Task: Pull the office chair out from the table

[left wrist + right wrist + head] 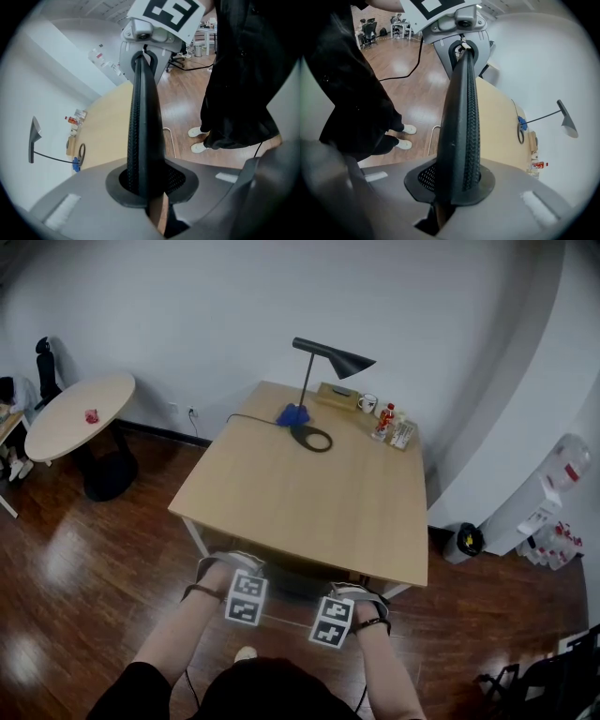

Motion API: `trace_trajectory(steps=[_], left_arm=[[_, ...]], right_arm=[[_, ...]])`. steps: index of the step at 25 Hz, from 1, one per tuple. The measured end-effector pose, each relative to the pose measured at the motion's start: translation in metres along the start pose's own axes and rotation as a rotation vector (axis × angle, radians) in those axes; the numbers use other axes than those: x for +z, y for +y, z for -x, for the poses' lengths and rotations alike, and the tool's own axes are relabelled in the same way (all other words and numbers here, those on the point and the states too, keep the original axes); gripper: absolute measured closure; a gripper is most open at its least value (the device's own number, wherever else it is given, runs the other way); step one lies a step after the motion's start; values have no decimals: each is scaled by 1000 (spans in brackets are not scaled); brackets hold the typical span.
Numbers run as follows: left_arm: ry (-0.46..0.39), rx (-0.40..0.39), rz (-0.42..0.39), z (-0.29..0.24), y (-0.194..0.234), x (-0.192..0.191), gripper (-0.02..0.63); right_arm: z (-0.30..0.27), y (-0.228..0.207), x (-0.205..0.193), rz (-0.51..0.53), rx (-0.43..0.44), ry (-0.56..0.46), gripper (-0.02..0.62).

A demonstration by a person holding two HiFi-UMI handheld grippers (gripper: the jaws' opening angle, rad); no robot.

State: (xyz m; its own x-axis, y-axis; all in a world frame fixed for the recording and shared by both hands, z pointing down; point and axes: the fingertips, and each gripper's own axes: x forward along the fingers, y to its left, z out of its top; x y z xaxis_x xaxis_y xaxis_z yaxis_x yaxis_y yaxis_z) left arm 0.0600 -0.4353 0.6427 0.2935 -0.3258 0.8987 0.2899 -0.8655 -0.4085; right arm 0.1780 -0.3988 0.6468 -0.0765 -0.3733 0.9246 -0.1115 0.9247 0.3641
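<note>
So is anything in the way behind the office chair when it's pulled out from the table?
Only the person holding it: their shoes stand on the floor just behind the office chair. Nothing else visible close by blocks that path, so they would likely need to step back.

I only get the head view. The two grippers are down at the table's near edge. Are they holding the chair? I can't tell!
Observer: Yes. The left gripper view shows the left gripper shut on the black rim of the chair back.
Operator: And the right one?
Observer: The right gripper view shows the right gripper shut on that same rim, farther along.
Operator: What's behind us?
Observer: There are desks and office chairs across the room.
</note>
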Motion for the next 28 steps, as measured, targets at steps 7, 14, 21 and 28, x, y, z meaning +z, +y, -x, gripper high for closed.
trace_trajectory(steps=[7, 14, 21, 28], left_arm=[[4, 32, 18, 3, -12, 5, 558], [-5, 11, 5, 15, -36, 7, 558], [-14, -7, -26, 23, -54, 6, 557], [-17, -14, -11, 33, -73, 14, 558]], right_arm=[[1, 10, -2, 15, 8, -3, 549], [12, 35, 6, -23, 14, 10, 548], [20, 58, 13, -65, 8, 25, 545], [28, 74, 12, -67, 34, 19, 541]])
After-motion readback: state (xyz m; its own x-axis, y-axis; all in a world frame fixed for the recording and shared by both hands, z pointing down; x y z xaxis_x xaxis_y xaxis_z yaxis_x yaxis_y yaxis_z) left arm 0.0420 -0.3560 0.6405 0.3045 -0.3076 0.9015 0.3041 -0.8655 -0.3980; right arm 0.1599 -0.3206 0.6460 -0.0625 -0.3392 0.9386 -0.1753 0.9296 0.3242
